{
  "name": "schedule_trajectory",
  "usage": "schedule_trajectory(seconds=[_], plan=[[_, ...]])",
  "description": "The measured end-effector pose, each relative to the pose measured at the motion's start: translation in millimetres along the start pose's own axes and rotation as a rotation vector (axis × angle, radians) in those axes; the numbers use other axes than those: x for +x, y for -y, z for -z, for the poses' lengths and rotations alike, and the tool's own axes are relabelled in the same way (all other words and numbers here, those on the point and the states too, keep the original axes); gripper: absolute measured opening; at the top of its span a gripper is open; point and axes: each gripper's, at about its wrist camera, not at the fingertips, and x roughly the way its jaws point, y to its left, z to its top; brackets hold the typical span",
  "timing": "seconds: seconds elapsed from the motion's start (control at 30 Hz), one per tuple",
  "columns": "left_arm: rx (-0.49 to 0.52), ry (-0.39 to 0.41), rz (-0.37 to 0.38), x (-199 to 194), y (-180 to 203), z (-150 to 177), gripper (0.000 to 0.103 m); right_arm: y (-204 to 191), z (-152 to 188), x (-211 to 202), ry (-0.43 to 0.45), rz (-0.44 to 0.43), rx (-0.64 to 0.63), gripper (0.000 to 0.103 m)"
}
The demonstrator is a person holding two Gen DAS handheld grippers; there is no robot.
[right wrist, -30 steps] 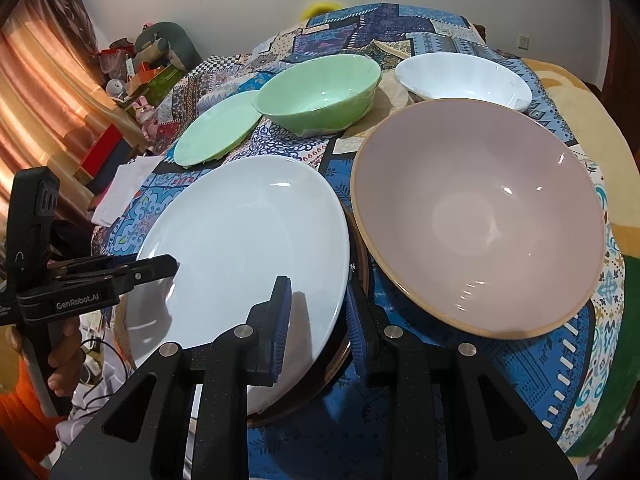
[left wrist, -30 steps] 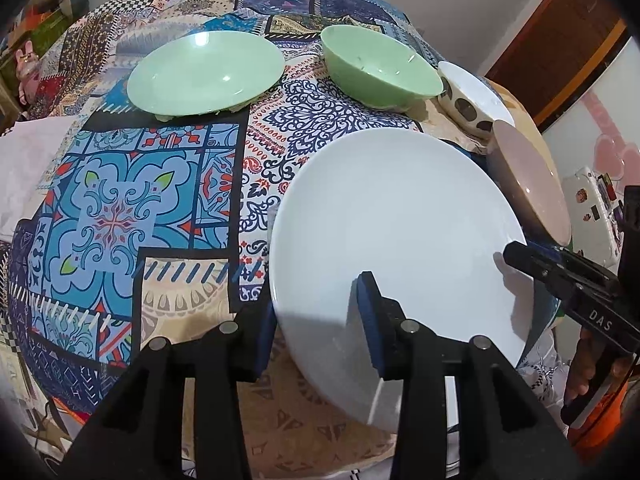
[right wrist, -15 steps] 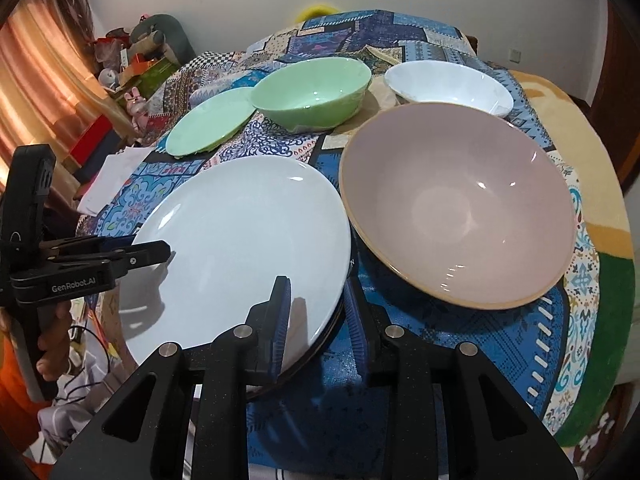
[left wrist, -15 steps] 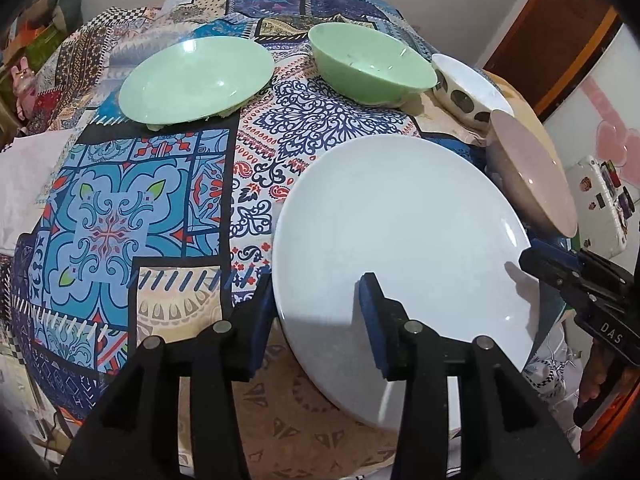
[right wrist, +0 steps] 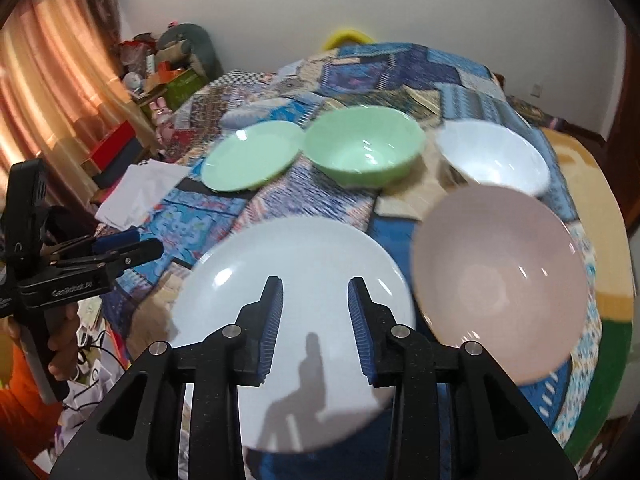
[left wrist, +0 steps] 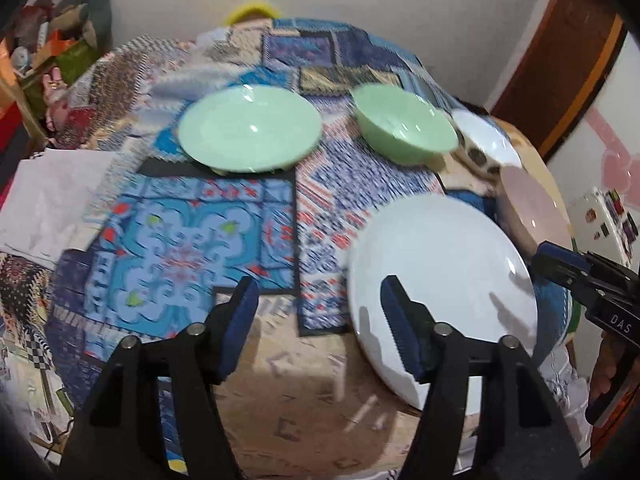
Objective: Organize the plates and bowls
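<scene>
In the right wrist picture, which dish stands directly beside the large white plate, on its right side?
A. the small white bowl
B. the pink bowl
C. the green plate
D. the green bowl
B: the pink bowl sits right next to the white plate at the near edge of the table, while the green plate, green bowl and small white bowl stand in a row farther back.

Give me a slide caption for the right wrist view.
Right gripper open above the white plate, pink bowl beside it, green dishes behind.
</scene>
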Motion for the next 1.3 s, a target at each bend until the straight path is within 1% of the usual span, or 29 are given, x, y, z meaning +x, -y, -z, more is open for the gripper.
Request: schedule_trajectory(seconds=[0.1,0.17,0.27,0.37,0.5,0.7,0.8,0.9,0.97,1.07,1.13,1.2,1.27,1.3], plan=[[-0.015,0.042,-0.038,-7,-16,-7,0.068,-16,-11,9,0.008,-0.009,-0.047,0.032],[-0.034,0.051,-0.054,-8,-27,-12,0.070,-26,-20,16,0.011,-0.013,-0.069,0.034],[-0.067,0.054,-0.074,-6,-45,-21,0.070,-36,-33,27,0.014,-0.023,-0.090,0.037],[-0.095,0.054,-0.104,-2,-65,-32,0.070,-46,-47,42,-0.005,-0.028,-0.116,0.037],[-0.126,0.040,-0.116,10,-90,-45,0.070,-56,-62,62,-0.024,-0.028,-0.142,0.037],[-0.158,0.032,-0.142,33,-123,-65,0.070,-59,-83,103,-0.074,-0.030,-0.112,0.037],[-0.150,0.022,-0.135,47,-133,-74,0.070,-59,-92,124,-0.108,-0.025,-0.095,0.037],[-0.121,0.025,-0.123,60,-141,-87,0.070,-63,-99,139,-0.122,0.007,-0.112,0.037],[-0.093,0.017,-0.099,70,-144,-96,0.070,-63,-103,151,-0.140,0.015,-0.105,0.037],[-0.084,-0.009,-0.065,85,-149,-107,0.070,-59,-106,166,-0.169,0.027,-0.088,0.037],[-0.067,-0.016,-0.067,96,-151,-114,0.070,-58,-107,174,-0.183,0.032,-0.081,0.037],[-0.055,-0.020,-0.081,108,-155,-122,0.070,-57,-109,182,-0.197,0.029,-0.067,0.034],[-0.053,-0.029,-0.071,118,-159,-129,0.068,-58,-110,187,-0.213,0.011,-0.054,0.034],[-0.053,-0.040,-0.061,125,-161,-133,0.062,-59,-111,189,-0.217,0.012,-0.052,0.034]])
